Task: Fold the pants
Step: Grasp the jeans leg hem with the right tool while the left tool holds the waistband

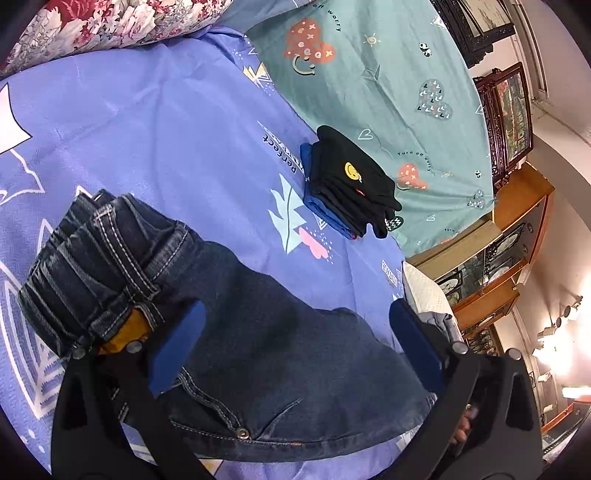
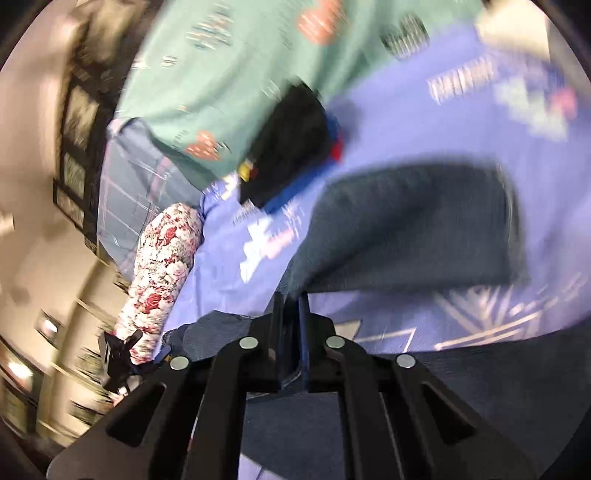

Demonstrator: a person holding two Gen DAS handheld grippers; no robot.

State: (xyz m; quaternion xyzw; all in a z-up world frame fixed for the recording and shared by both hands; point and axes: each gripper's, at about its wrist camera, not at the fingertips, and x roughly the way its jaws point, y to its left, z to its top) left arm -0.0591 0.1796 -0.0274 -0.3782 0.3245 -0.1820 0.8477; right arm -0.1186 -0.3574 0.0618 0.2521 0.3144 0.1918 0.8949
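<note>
Dark blue jeans (image 1: 258, 288) lie on the purple-blue bed sheet (image 1: 166, 129), with the waistband (image 1: 99, 254) bunched up at the left. My left gripper (image 1: 295, 332) is open, its blue pads (image 1: 181, 343) standing wide on either side of the denim and not pressing on it. The right wrist view is blurred. There my right gripper (image 2: 291, 306) has its fingers together, shut on an edge of the jeans (image 2: 406, 229), and the cloth runs up and to the right from the fingertips.
A stack of folded black and blue clothes (image 1: 351, 184) sits past the jeans, by the teal sheet (image 1: 388, 92). A floral pillow (image 1: 92, 22) lies at the far left. Wooden cabinets (image 1: 517, 240) and framed pictures stand beyond the bed's right edge.
</note>
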